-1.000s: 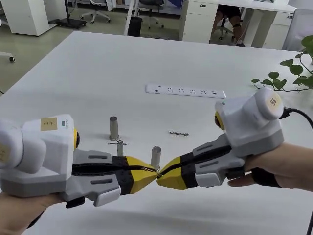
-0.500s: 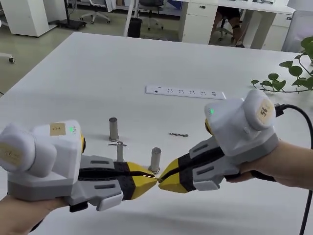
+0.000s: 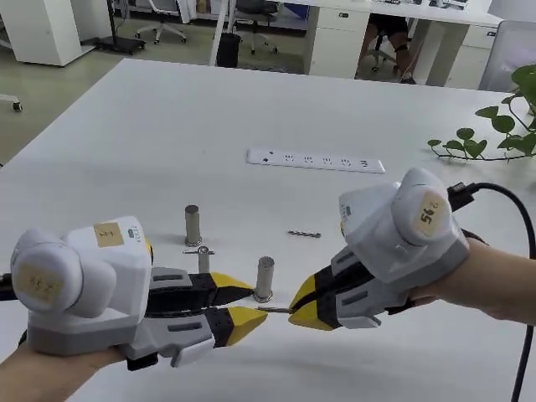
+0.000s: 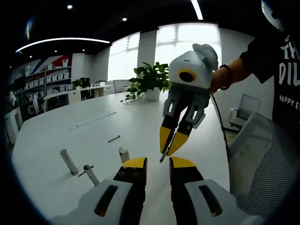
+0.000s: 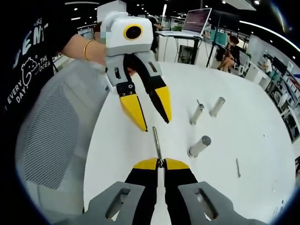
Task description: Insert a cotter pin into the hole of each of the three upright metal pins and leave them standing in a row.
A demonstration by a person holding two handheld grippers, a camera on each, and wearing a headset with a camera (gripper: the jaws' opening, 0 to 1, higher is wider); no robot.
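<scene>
Three upright metal pins stand on the white table: the back pin [image 3: 193, 224], a middle pin [image 3: 203, 258] with a cotter pin through its top, and the front pin [image 3: 265, 278]. My right gripper [image 3: 295, 311] is shut on a cotter pin [image 3: 275, 311] that sticks out of its tips toward the left, level with the front pin's base. My left gripper [image 3: 258, 301] is open, with its jaws on either side of the pin's free end. The right gripper view has the held cotter pin [image 5: 157, 143] pointing at the open left gripper [image 5: 151, 119]. A second loose cotter pin [image 3: 304, 234] lies behind.
A white power strip [image 3: 316, 159] lies across the table's middle. A potted plant [image 3: 494, 126] trails in from the right edge. A black cable [image 3: 515, 218] runs from the right gripper. Desks and office chairs stand beyond the far edge.
My left gripper has opened and let go of the cotter pin that both grippers pinched before. The right gripper keeps hold of it and has dropped slightly lower.
</scene>
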